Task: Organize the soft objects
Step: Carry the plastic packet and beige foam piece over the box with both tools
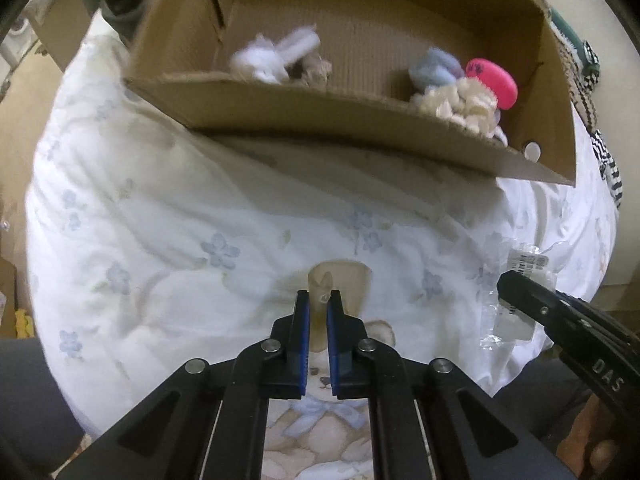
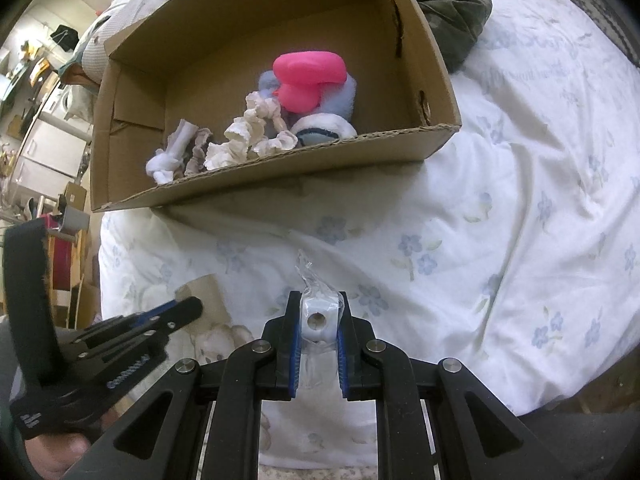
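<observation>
Your right tongs (image 2: 318, 322) are gripping a white roll in clear plastic wrap (image 2: 319, 314); your left tongs (image 1: 318, 312) are closing empty over the quilt; the open brown cardboard box (image 2: 256, 184) is lying straight ahead of both, right tongs nearer

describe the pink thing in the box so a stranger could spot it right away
On the floral bedspread sits an open cardboard box holding a heap of soft items. At the heap's far end, resting on a pale blue plush, is the pink toy. It is smooth, rounded and hot pink, while everything around it is white, cream or pale blue.
</observation>
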`<move>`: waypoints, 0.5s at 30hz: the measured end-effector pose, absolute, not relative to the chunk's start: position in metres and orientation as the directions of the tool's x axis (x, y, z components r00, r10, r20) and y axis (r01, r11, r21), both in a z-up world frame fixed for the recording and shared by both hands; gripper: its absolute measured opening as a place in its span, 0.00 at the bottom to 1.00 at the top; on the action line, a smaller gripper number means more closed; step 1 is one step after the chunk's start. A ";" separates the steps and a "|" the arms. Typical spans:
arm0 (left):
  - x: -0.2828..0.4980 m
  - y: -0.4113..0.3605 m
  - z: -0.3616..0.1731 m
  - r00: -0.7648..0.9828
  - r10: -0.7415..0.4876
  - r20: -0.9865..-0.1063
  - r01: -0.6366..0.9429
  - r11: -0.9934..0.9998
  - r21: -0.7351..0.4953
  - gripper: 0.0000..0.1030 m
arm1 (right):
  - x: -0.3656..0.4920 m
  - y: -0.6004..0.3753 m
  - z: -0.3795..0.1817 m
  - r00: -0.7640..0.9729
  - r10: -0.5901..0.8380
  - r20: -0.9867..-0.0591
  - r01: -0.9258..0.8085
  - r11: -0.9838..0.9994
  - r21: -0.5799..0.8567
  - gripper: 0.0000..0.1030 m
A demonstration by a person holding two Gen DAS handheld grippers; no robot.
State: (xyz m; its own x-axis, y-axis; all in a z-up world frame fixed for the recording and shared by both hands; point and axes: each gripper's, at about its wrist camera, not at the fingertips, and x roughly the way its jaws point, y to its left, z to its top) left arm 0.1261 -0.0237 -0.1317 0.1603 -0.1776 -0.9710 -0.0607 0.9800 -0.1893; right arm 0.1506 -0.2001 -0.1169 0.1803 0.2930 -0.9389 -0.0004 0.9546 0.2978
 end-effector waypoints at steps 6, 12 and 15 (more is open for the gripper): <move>0.116 -0.015 -0.114 0.204 -0.150 -0.967 -0.069 0.983 -0.167 0.07 | 0.149 -0.194 -0.110 0.194 0.310 -0.931 -0.024 0.950 0.312 0.16; 0.117 0.016 -0.100 0.238 -0.121 -0.964 -0.093 0.985 -0.146 0.07 | 0.148 -0.187 -0.103 0.203 0.327 -0.923 -0.044 0.945 0.325 0.16; 0.116 0.022 -0.092 0.260 -0.103 -0.960 -0.099 0.986 -0.133 0.07 | 0.147 -0.186 -0.097 0.215 0.342 -0.915 -0.051 0.939 0.339 0.16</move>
